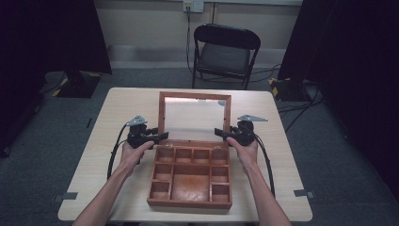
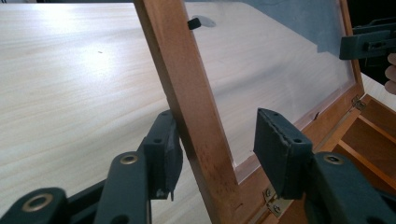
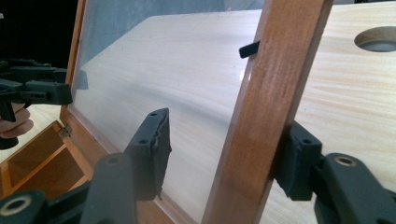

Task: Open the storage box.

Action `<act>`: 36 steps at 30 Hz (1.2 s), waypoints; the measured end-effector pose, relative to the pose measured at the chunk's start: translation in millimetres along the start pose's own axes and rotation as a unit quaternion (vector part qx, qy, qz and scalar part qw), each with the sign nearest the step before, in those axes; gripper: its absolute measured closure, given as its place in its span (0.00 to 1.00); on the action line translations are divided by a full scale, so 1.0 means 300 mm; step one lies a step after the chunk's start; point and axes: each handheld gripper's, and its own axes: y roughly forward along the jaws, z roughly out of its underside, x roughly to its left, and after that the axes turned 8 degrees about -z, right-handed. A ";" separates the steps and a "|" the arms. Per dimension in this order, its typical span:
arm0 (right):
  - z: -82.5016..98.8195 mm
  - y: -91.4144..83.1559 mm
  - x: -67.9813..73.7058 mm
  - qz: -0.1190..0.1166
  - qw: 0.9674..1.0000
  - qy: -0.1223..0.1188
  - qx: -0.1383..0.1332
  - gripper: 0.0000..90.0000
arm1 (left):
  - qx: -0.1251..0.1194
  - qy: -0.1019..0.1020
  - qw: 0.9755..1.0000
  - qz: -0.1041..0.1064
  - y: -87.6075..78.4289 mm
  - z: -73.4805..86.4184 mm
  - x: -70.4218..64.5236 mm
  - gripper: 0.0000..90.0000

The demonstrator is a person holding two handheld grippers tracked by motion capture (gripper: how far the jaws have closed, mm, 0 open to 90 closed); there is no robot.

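The pale wooden table (image 1: 117, 108) fills the middle of the high view, its far edge toward the top of the frame and bare board on both sides of the box, widest at the left and right margins. Beyond the far edge, at upper centre, a black folding chair (image 1: 226, 52) stands on grey carpet, well apart from the table.

The wooden box (image 1: 155, 190) sits in the lower centre of the table, its near wall close to the table's near edge. Its tray is split into a row of small compartments along the back, small ones down each side and one large one in the middle; all show bare wood. The lid (image 1: 162, 113), a wooden frame around a clear pane, stands open and raised from the hinges at the back of the box, toward frame centre.

The left gripper (image 1: 157, 136) is at the lid's left rail; in the left gripper view (image 2: 219, 144) its jaws stand apart on either side of that rail, one pad touching the outer face and the other clear of it. The right gripper (image 1: 222, 133) is at the right rail; in the right gripper view (image 3: 229, 149) its jaws likewise straddle the rail, the outer pad against the wood and the inner pad off it.
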 end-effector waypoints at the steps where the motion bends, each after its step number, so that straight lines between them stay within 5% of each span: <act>1: 0.002 0.005 -0.001 0.001 1.000 0.003 0.000 0.46 | 0.003 -0.001 1.000 -0.001 0.001 0.000 0.001 0.55; 19: 0.031 0.065 -0.016 0.024 0.999 0.028 0.034 0.24 | 0.037 -0.024 0.999 0.018 0.038 0.029 0.021 0.39; 33: 0.041 0.057 -0.029 0.040 0.997 0.036 0.059 0.21 | 0.048 -0.064 0.996 0.027 0.043 0.050 0.048 0.38; 36: 0.043 0.061 -0.029 0.044 0.996 0.037 0.064 0.22 | 0.053 -0.058 0.997 0.015 0.040 0.049 0.050 0.36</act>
